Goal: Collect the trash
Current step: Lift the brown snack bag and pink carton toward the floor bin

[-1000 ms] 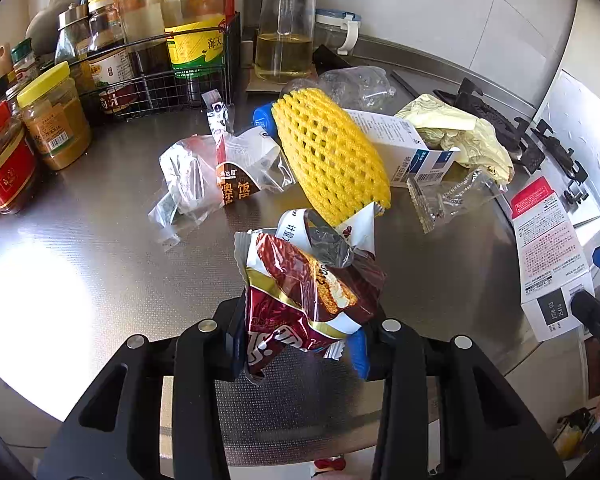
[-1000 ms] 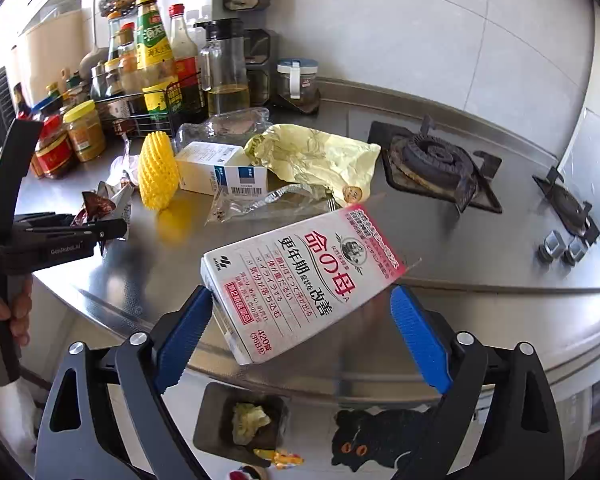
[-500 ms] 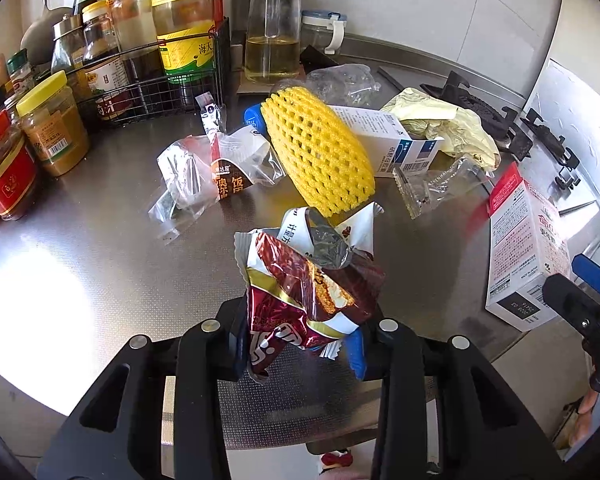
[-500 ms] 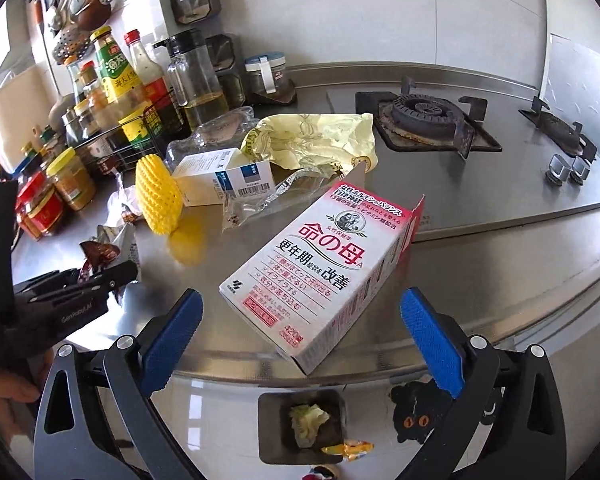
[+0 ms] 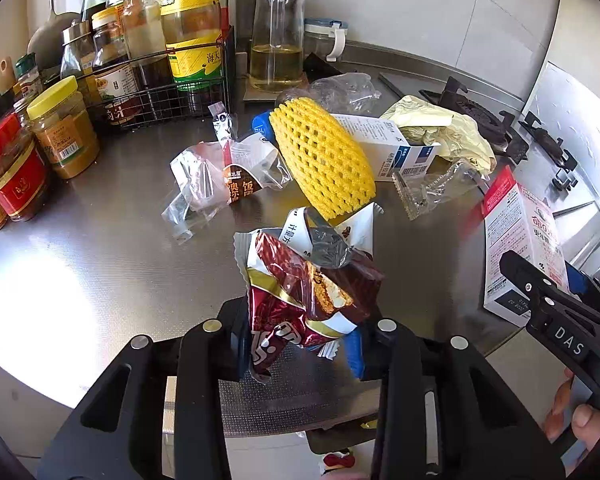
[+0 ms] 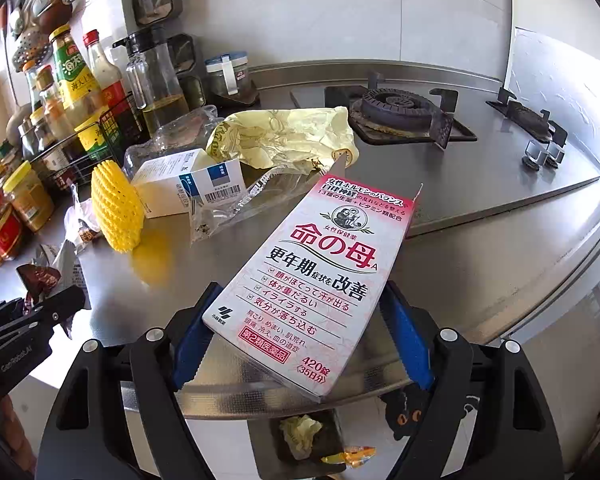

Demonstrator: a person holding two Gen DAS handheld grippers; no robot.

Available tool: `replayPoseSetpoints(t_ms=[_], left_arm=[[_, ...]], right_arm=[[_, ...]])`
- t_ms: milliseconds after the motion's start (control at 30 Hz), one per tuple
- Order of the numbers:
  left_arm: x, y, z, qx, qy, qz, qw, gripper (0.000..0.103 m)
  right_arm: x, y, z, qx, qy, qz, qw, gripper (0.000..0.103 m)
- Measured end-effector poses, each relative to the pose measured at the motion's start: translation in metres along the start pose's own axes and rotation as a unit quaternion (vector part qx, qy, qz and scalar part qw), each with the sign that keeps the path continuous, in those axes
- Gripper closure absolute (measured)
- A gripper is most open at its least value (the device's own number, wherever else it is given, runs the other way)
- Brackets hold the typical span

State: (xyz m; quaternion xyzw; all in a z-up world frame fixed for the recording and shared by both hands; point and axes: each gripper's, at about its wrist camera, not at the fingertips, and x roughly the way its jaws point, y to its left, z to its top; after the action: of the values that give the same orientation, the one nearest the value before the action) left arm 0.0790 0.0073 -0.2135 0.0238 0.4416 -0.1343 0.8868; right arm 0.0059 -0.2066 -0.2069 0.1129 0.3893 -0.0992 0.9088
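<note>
I see my left gripper (image 5: 300, 344) clamped on the snack wrappers (image 5: 308, 280) above the counter (image 5: 100, 264). My right gripper (image 6: 300, 336) has just been closing around the pink box (image 6: 316, 280) at the counter edge; pad contact unclear. Bin (image 6: 300, 440) below holds scraps, partly hidden

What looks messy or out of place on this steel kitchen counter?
Rubbish is strewn by the stove: a yellow foam fruit net, a crumpled yellow wrapper, clear plastic bags and a white-and-blue carton on its side. A pink-and-white medicine box juts over the counter edge.
</note>
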Motion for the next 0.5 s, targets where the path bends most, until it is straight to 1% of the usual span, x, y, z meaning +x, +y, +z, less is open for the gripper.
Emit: replayPoseSetpoints(t_ms=[100,200,400,500], left_arm=[[-0.008,-0.006,-0.003,0.004,-0.005,-0.004,1.0000,0.071],[-0.017,-0.010,-0.006,0.002,-0.009,-0.011,0.9999,0.072],[-0.043,-0.017,-0.019,0.000,-0.020,-0.024,0.9995,0.072],[-0.057,-0.021,-0.028,0.000,-0.025,-0.028,0.9993,0.073]], right_arm=[[-0.010,-0.004,-0.004,-0.004,-0.001,0.006,1.000,0.031],[-0.026,-0.009,-0.007,-0.008,-0.011,0.013,1.000,0.034],[-0.063,-0.015,-0.011,-0.012,-0.030,0.033,0.999,0.037],[-0.076,-0.018,-0.018,-0.016,-0.033,0.042,0.998,0.038]])
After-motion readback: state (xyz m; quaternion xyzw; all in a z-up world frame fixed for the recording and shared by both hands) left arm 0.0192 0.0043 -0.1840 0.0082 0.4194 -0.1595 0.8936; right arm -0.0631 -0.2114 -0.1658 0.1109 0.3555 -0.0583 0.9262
